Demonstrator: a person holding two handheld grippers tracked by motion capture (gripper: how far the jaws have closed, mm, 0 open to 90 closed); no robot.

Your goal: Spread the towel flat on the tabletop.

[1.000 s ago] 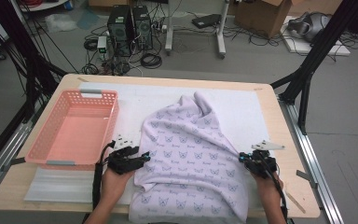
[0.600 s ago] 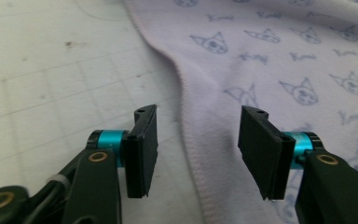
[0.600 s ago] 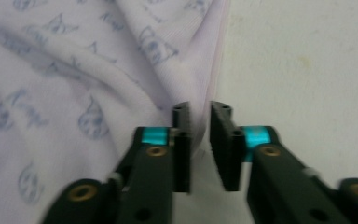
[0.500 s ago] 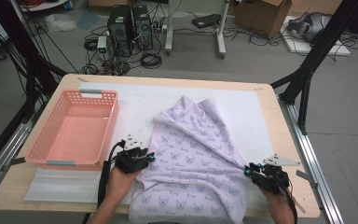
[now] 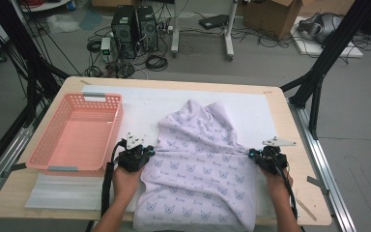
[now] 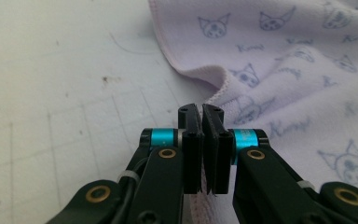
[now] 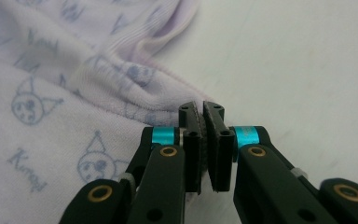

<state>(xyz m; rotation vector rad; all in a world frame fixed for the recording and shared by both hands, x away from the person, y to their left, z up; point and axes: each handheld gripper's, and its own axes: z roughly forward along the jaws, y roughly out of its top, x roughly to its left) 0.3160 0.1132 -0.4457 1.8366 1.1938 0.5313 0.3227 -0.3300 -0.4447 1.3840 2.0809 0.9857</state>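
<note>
I hold one gripper in each hand at the near half of the counter [image 5: 290,145]. The work in hand is handling the towel [image 5: 198,164], by my judgement spreading or folding it.

Status of the grip:
- Left gripper [image 6: 202,112]: its jaws have just been closing and now stand pressed together. The towel's left hem runs up to and under the tips, so I judge the hem is pinched between them.
- Right gripper [image 7: 201,108]: its jaws have just been closing as well. They are pressed together at the towel's right edge, with a bunched fold of cloth gathered right at the tips.

Progress: both side edges appear secured, one per gripper, so the grasp step looks complete. The towel is not yet flat or folded. The far part is humped and creased, and the near part hangs over the counter's near edge. Lifting, stretching or folding is left to do.

Location and appearance of the towel: it lies on the white mat [image 5: 140,104] at the middle to right of the counter, between my two grippers. The pink basket [image 5: 53,145] stands to its left, apart from it, with nothing in it. The cloth is pale lilac terry, printed with small blue cat-face figures and script words, and has a stitched hem. It looks soft and limp, and I judge that it will sag between the two grip points when raised.
</note>
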